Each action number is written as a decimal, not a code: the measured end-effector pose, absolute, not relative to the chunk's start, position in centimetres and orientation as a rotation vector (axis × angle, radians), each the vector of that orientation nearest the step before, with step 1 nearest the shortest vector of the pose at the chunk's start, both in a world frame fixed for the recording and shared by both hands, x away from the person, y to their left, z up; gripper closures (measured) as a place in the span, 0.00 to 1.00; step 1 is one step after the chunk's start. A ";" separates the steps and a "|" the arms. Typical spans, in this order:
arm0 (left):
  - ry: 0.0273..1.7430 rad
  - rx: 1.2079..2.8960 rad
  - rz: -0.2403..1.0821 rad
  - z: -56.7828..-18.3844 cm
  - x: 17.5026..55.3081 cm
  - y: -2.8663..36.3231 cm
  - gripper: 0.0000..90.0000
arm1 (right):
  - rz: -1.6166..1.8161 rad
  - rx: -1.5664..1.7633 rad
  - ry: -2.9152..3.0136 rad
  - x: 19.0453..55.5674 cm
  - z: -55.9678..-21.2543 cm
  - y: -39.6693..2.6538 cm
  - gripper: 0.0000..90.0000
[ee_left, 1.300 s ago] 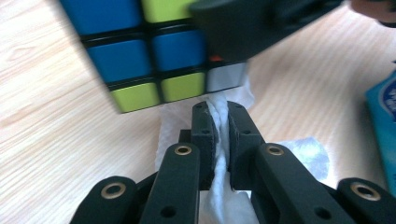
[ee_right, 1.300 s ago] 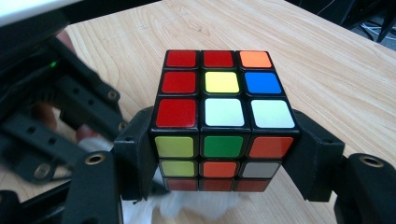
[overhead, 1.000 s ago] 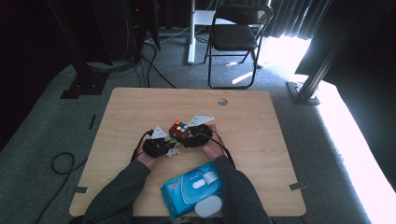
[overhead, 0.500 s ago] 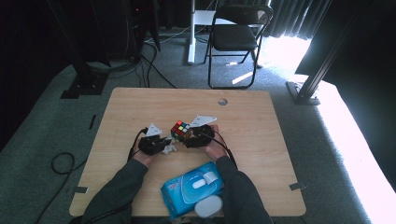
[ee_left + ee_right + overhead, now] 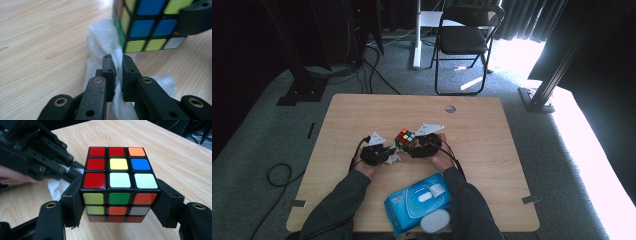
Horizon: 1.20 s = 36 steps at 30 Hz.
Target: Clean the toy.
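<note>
At frame centre, right gripper [image 5: 119,202] clamped the multicoloured plastic puzzle cube [image 5: 117,182] steady, so left gripper [image 5: 117,67], pinching a crumpled white wipe [image 5: 103,40], could rub its side.

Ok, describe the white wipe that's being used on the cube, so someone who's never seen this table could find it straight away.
Start at the wooden table and find the Rubik's cube near its middle, clamped in the right gripper. Beside the cube, touching its side, is the white wipe, pinched in the left gripper. It is the crumpled loose cloth, unlike the blue wipes pack at the near edge.
</note>
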<state>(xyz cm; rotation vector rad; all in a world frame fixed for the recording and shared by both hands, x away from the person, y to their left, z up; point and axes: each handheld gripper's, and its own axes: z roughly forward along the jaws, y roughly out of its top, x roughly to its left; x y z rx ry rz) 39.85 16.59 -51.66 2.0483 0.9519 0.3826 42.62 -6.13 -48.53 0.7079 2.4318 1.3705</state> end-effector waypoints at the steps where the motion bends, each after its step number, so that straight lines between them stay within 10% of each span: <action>1: 0.947 2.051 0.384 -51.7 39.8 16.5 0.93 | 1.373 0.707 2.429 42.6 -48.5 -6.1 0.38; 36: 0.731 2.141 0.357 -51.7 38.2 12.6 0.93 | 1.383 0.748 2.414 42.9 -48.5 -5.8 0.38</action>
